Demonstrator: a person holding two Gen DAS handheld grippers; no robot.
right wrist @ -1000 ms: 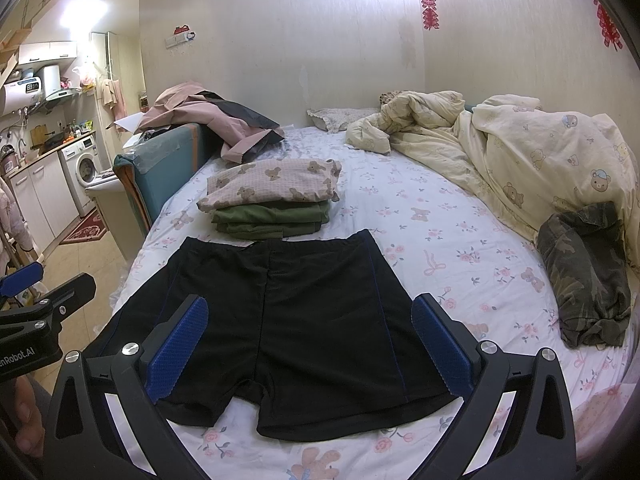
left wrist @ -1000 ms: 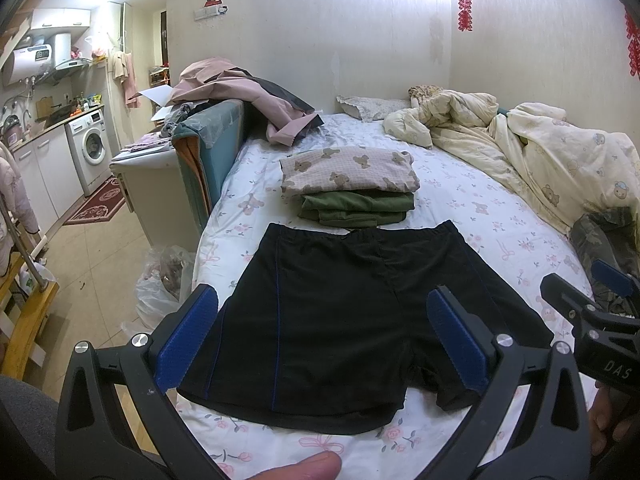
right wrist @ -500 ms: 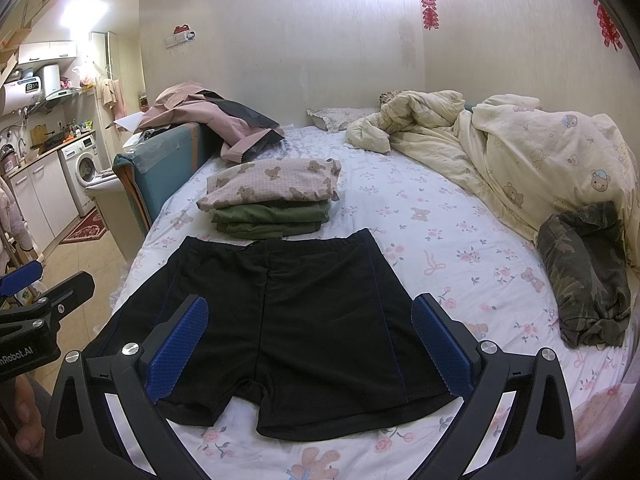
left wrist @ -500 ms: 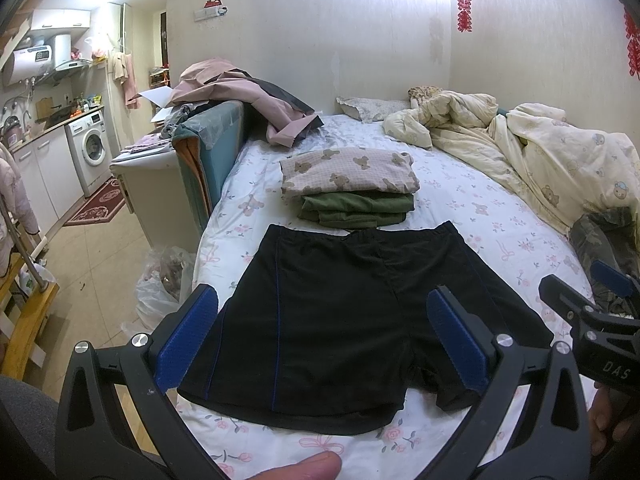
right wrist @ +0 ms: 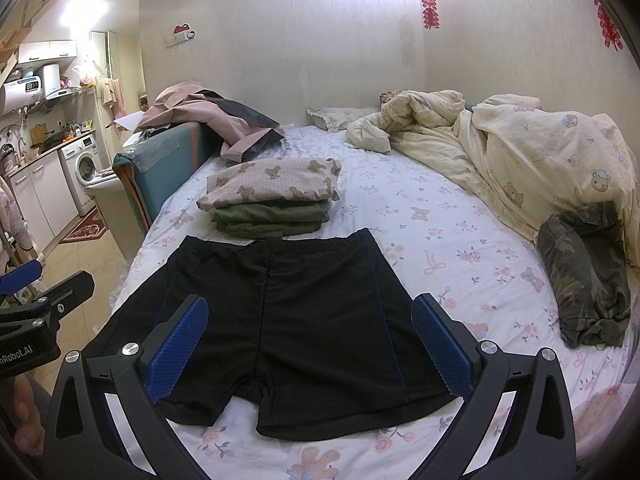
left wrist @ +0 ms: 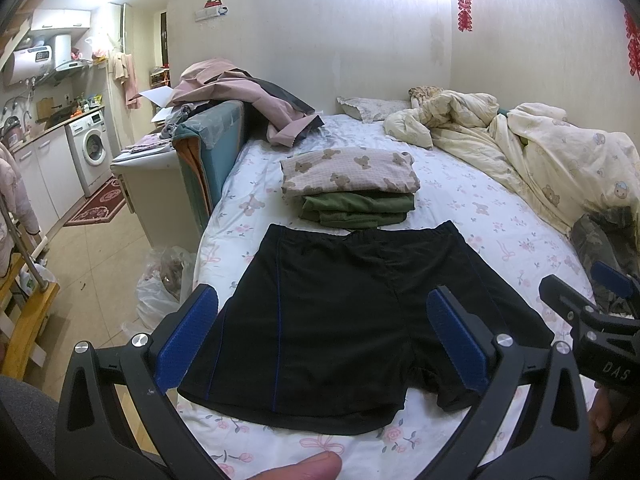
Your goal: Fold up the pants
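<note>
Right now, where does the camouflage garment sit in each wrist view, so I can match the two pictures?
Left wrist: camouflage garment at the far right edge, partly cut off, above the right gripper.
Right wrist: camouflage garment fully visible at right, beside the cream duvet.
Shared landmark: folded clothes stack beyond the black shorts.

Small one-room home, bedroom and kitchen sharing one space. Bed [right wrist: 420, 216] under floral sheet fills foreground, crumpled bear-print duvet [right wrist: 532, 152] heaped on right, pillow [right wrist: 340, 114] by far wall. Folded clothes stack [right wrist: 276, 196] on sheet, pink jacket [left wrist: 240, 92] dumped over teal board [left wrist: 216, 148] at bedside. Off left, kitchen corner: washing machine [left wrist: 90, 148] under counter, white cabinets [left wrist: 40, 176], water heater [left wrist: 36, 58] on wall, red mat [left wrist: 98, 208] on tiled floor. Red hanging ornament [right wrist: 430, 0] on wall.
</note>
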